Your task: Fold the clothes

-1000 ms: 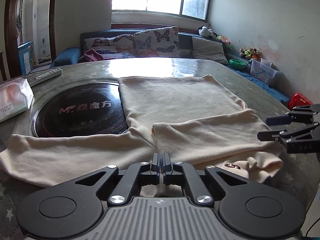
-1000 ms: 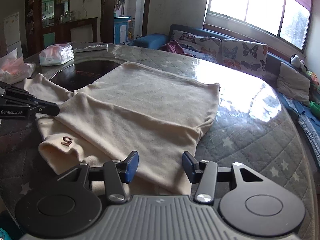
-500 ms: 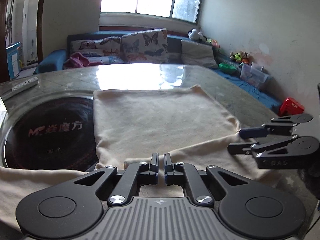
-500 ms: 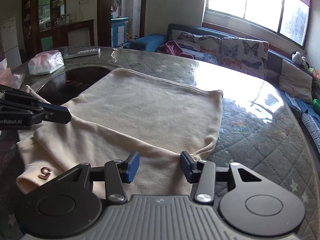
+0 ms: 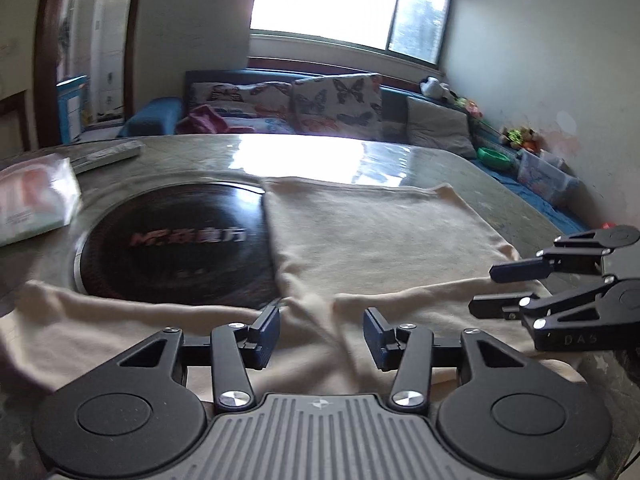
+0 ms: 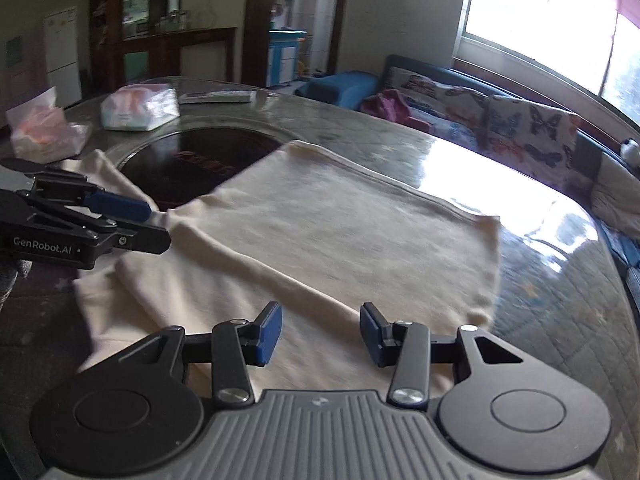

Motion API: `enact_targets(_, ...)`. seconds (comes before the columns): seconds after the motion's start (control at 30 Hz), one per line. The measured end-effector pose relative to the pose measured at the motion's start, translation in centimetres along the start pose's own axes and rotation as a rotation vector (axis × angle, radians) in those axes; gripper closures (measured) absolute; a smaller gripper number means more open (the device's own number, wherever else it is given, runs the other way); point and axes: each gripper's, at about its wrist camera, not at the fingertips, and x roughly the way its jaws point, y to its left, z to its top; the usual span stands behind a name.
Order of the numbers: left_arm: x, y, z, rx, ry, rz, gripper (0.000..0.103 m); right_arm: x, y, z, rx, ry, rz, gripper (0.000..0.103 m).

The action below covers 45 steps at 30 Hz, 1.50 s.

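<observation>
Behind the desk (image 5: 500,196) a butterfly-cushioned sofa (image 5: 312,108) is seen beneath a bright window. Across the desk's near half a cream garment (image 5: 380,240) is spread flat. Above its near edge, the left claw (image 5: 320,334) and right claw (image 6: 321,334) are held wide apart, nothing gripped.

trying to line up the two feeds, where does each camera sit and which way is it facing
Left wrist: on the left gripper, facing across the cream garment toward the window; right gripper shows at right.
Right wrist: on the right gripper, facing across the same garment toward the dark cabinets; left gripper shows at left.
Shared: garment, black hotplate, tissue pack, butterfly sofa.
</observation>
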Motion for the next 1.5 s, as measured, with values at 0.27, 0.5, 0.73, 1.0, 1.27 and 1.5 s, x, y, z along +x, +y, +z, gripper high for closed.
enact_targets(0.27, -2.9, 5.2, -0.8, -0.151, -0.043, 0.162, 0.036, 2.1, 4.3, 1.2, -0.096, 0.012, 0.077, 0.061)
enact_targets(0.5, -4.2, 8.6, -1.4, -0.229, -0.07, 0.298, 0.035, 1.5, 7.0, 1.8, -0.17, -0.013, 0.117, 0.061)
enact_targets(0.73, -4.6, 11.2, -1.5, -0.33, -0.079, 0.407, 0.035, 1.1, 7.7, 2.0, -0.201, -0.034, 0.123, 0.061)
enact_targets(1.0, -3.9, 13.7, -1.7, -0.452, -0.062, 0.457, 0.055, -0.8, 6.7, 2.5, -0.179, -0.081, 0.102, 0.061)
enact_targets(1.27, -3.9, 15.1, -1.6, -0.528, -0.073, 0.466, 0.097, -2.4, 5.7, 2.0, -0.141, -0.107, 0.085, 0.061)
enact_targets(1.5, -5.5, 11.8, 0.9, -0.472, -0.16, 0.327, 0.098, -3.6, 3.5, 1.2, -0.062, -0.127, 0.041, 0.061)
